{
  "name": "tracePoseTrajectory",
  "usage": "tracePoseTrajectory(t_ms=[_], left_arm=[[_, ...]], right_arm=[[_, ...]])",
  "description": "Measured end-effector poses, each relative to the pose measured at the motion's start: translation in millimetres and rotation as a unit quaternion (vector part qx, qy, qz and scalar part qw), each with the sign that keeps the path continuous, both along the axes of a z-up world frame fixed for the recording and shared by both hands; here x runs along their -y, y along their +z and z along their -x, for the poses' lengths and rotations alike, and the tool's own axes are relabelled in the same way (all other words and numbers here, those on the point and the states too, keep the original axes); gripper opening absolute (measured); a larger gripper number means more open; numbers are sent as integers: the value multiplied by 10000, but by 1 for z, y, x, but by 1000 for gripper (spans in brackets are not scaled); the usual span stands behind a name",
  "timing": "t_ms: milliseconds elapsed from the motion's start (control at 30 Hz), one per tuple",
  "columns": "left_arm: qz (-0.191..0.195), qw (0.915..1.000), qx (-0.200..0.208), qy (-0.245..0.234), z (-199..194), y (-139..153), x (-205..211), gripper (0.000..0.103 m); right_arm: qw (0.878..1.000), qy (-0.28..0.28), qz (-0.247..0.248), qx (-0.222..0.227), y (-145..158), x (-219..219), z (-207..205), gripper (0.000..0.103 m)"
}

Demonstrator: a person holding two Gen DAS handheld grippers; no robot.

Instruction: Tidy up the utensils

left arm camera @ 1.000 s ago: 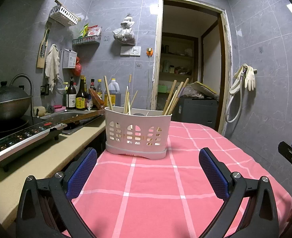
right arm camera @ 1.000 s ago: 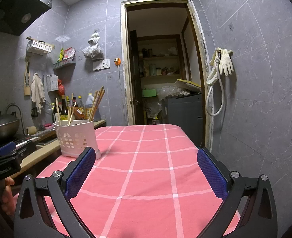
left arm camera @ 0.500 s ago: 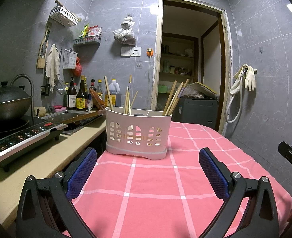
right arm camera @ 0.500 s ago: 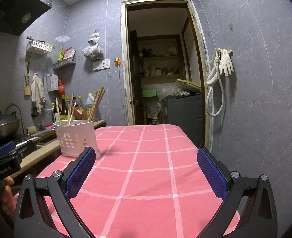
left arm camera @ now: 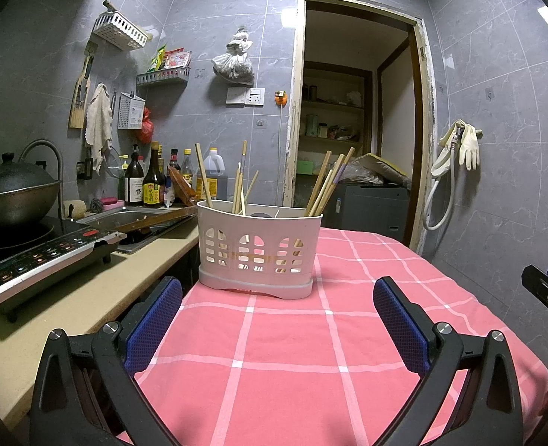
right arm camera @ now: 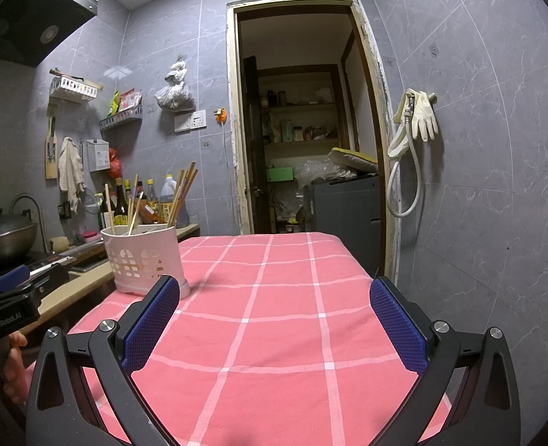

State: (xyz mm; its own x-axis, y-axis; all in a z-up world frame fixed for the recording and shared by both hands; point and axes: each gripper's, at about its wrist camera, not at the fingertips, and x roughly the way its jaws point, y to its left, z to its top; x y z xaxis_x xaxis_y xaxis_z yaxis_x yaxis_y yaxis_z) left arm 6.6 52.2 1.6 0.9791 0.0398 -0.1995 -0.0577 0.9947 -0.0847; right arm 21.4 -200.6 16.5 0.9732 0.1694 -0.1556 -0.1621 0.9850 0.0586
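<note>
Here, white slotted caddy (left arm camera: 259, 251) holds chopsticks (left arm camera: 328, 184).

The utensil holder (left arm camera: 259, 252) looks like matt white plastic with pierced walls, holding pale bare-wood chopsticks (left arm camera: 328, 186). The tablecloth (left arm camera: 292, 353) is soft pink woven cloth (checked in white). The gripper pads (left arm camera: 400, 327) are blue with a fine knobbly texture, probably rubber. Wall tiles (right arm camera: 478, 148) are smooth grey, faintly glossy.
</note>
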Motion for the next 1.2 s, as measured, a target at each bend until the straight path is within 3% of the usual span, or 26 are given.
tracePoseTrajectory(t_ms=[1200], left_arm=[[1,10000,-6,11,0,0,3,101]], right_arm=[[10000,0,-8,-1,0,-1,0,103]])
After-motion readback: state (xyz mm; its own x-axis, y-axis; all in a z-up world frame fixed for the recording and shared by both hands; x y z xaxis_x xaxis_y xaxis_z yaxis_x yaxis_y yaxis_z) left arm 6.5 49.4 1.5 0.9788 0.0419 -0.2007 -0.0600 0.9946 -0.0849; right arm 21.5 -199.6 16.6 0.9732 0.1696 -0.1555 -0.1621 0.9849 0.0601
